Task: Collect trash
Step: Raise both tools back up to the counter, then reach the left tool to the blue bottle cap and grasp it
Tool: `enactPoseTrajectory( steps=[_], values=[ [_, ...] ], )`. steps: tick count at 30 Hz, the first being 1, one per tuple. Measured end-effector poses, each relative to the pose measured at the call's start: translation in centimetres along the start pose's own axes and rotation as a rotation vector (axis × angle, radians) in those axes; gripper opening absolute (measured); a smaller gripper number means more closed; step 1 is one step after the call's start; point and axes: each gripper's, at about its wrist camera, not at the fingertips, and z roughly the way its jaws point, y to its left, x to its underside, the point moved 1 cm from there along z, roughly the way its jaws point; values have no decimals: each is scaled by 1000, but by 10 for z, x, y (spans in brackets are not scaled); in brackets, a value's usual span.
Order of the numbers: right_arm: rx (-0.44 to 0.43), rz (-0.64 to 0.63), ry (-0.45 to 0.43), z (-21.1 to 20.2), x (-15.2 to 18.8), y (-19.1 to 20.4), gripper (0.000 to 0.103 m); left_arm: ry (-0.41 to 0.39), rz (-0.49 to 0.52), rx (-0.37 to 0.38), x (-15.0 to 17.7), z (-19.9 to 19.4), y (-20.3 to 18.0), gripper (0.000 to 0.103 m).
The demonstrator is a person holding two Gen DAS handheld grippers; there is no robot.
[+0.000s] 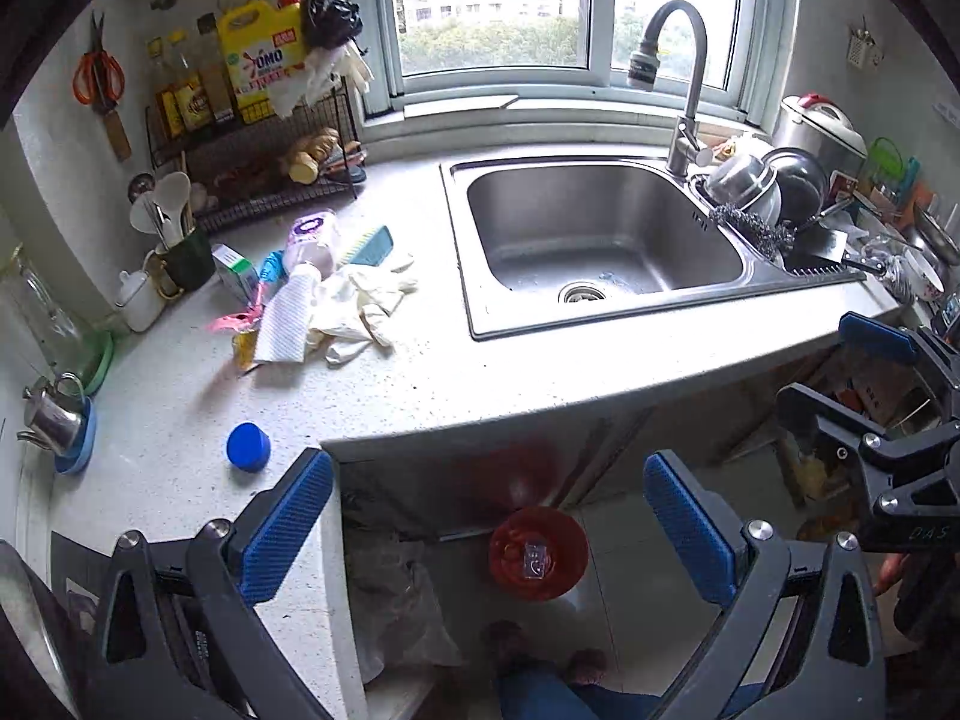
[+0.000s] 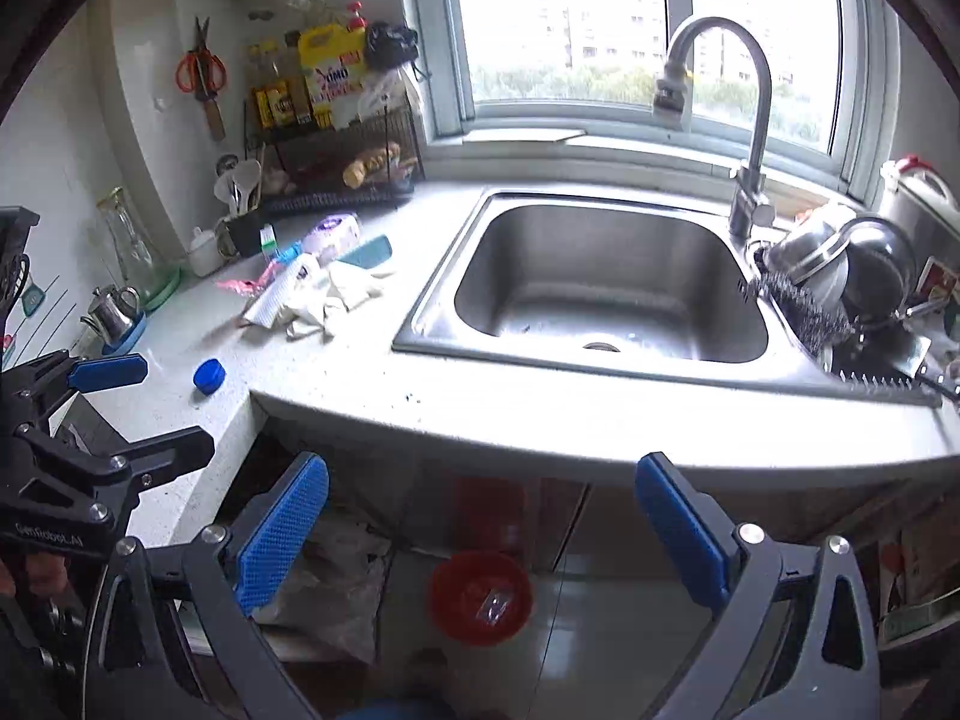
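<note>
tabletop (image 1: pixel 540 372) carrying blue cap (image 1: pixel 248 447), gloves (image 1: pixel 360 306) | sink (image 1: pixel 600 240) sitting under window | left tool (image 1: pixel 489 531), right tool (image 2: pixel 483 531) gaping apart, gripping nothing

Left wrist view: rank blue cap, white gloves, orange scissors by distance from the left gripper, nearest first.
From the left gripper, jaws open and empty:
1. Blue cap, on the counter just beyond the left finger.
2. White gloves, mid-counter, left of the sink.
3. Orange scissors, hanging on the far left wall.
</note>
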Motion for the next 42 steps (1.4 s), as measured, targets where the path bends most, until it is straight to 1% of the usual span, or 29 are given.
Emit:
enactPoseTrajectory(
  steps=[2, 4, 5, 7, 9, 10, 14, 17, 20, 21, 24, 29, 31, 33, 34, 37, 39, 42],
  values=[
    [1, -33, -12, -4, -10, 7, 102, 8, -28, -13, 1, -6, 14, 103],
    [-12, -49, 19, 2, -16, 9, 102, 14, -62, -39, 3, -11, 32, 103],
    [-16, -39, 22, 2, -20, 8, 102, 22, -72, -50, 4, -10, 43, 103],
    [-53, -36, 23, 4, -22, 9, 102, 50, -93, -77, 9, -5, 64, 103],
    [-80, -63, 16, 3, -27, 13, 102, 80, -121, -108, 17, 3, 85, 103],
    [-80, -75, 16, 6, -29, 15, 102, 97, -133, -122, 21, 8, 95, 103],
    [-90, -85, 28, 19, -47, 21, 102, 155, -190, -159, 32, 33, 140, 103],
    [-100, -82, 46, 39, -61, 29, 102, 187, -228, -150, 35, 55, 167, 103],
    [-102, -89, 62, 60, -76, 39, 102, 227, -250, -140, 34, 89, 192, 103],
    [-106, -94, 67, 69, -81, 43, 102, 240, -254, -148, 34, 98, 197, 103],
    [-104, -117, 109, 101, -98, 56, 102, 292, -293, -134, 37, 131, 217, 103],
    [-130, -139, 183, 149, -117, 76, 102, 356, -333, -117, 41, 169, 240, 103],
    [-143, -151, 206, 163, -122, 85, 102, 372, -342, -115, 41, 179, 246, 103],
    [-162, -166, 227, 174, -126, 93, 102, 377, -372, -102, 39, 186, 251, 103],
    [-172, -174, 237, 180, -128, 97, 102, 379, -384, -90, 39, 189, 252, 101],
    [-187, -199, 260, 193, -134, 106, 102, 393, -388, -94, 38, 197, 255, 88],
    [-197, -201, 269, 198, -137, 109, 102, 395, -381, -110, 36, 201, 255, 88],
    [-206, -215, 282, 206, -143, 116, 102, 389, -378, -83, 31, 203, 253, 86]
  ],
)
